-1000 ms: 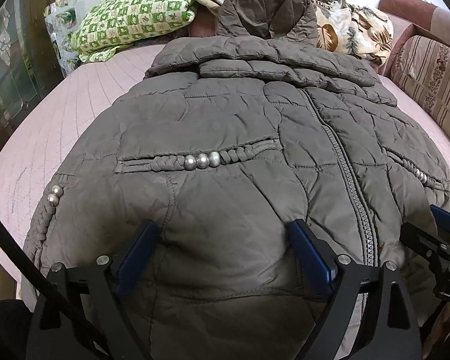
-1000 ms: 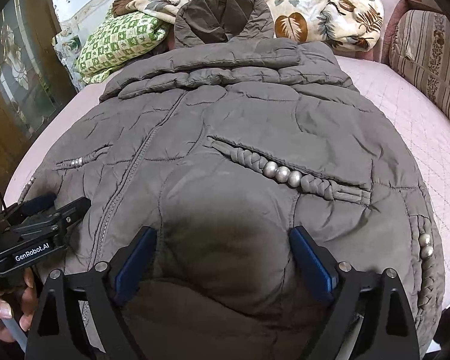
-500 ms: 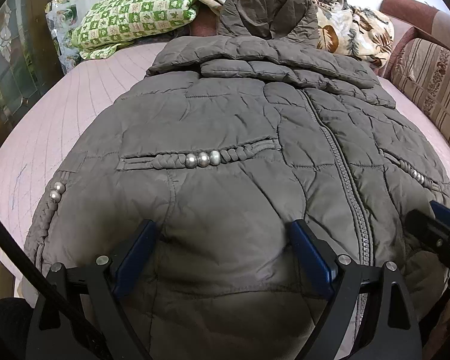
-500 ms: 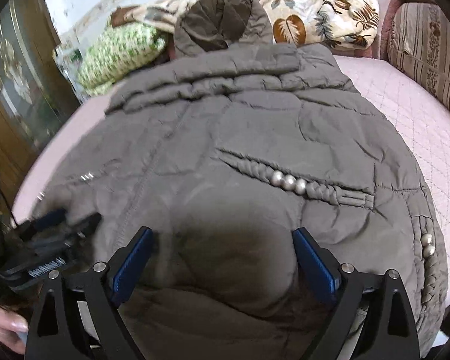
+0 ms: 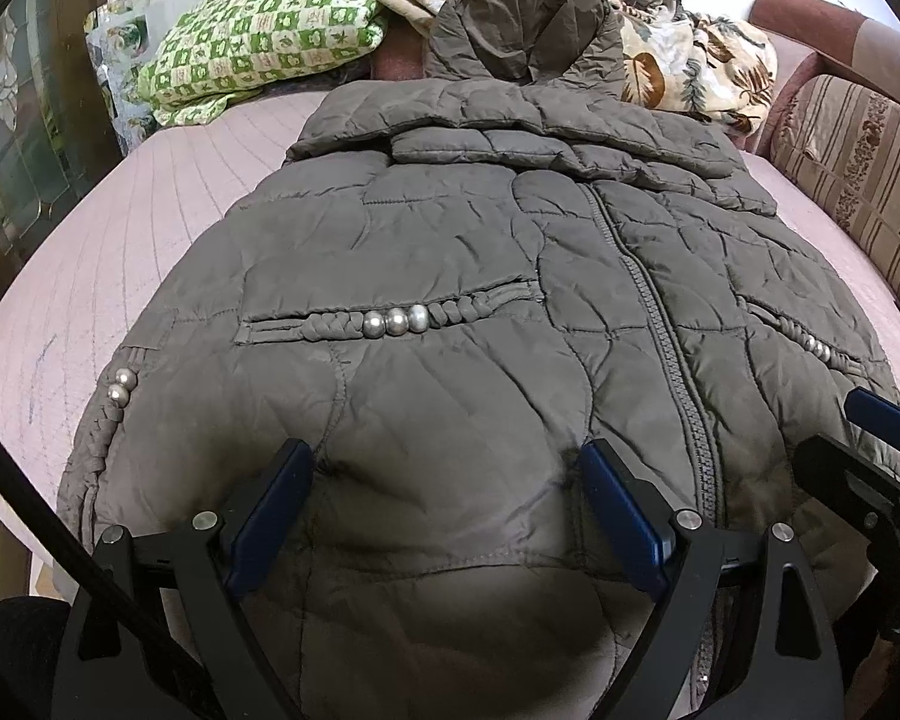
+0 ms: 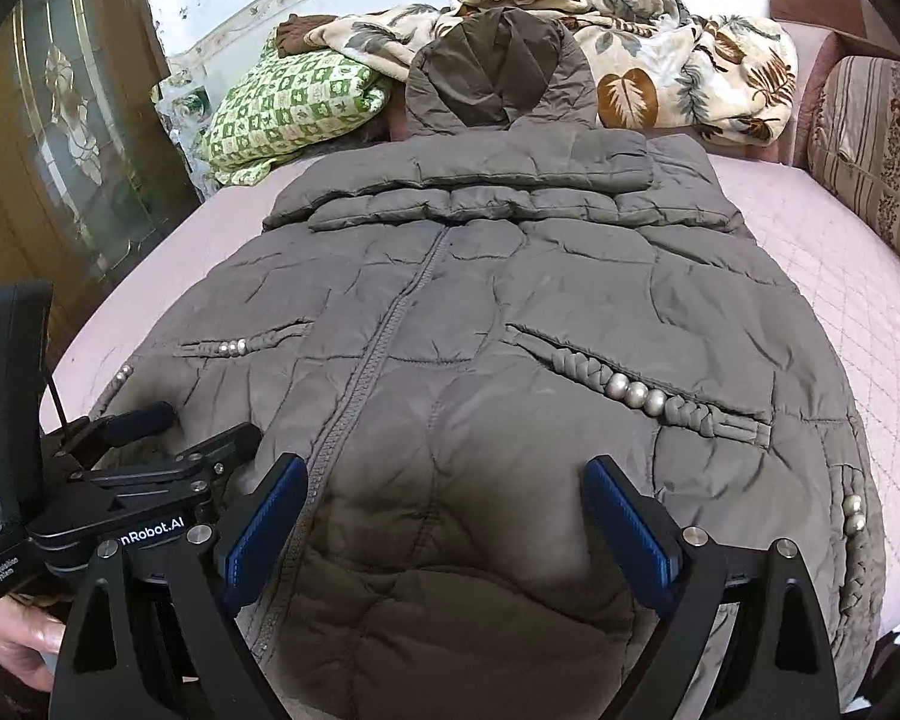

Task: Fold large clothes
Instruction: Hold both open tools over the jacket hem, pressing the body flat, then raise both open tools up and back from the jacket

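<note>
Grey-brown quilted coat lies front-up, zipped, on the pink bed; left claw and right claw hover wide above its hem, holding nothing

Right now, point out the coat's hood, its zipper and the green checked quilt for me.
hood (image 6: 492, 69), right wrist view, on its dark lining.
zipper (image 5: 654, 294), left wrist view, on the middle of its closed run.
green checked quilt (image 5: 258, 54), left wrist view, on its top face.
</note>
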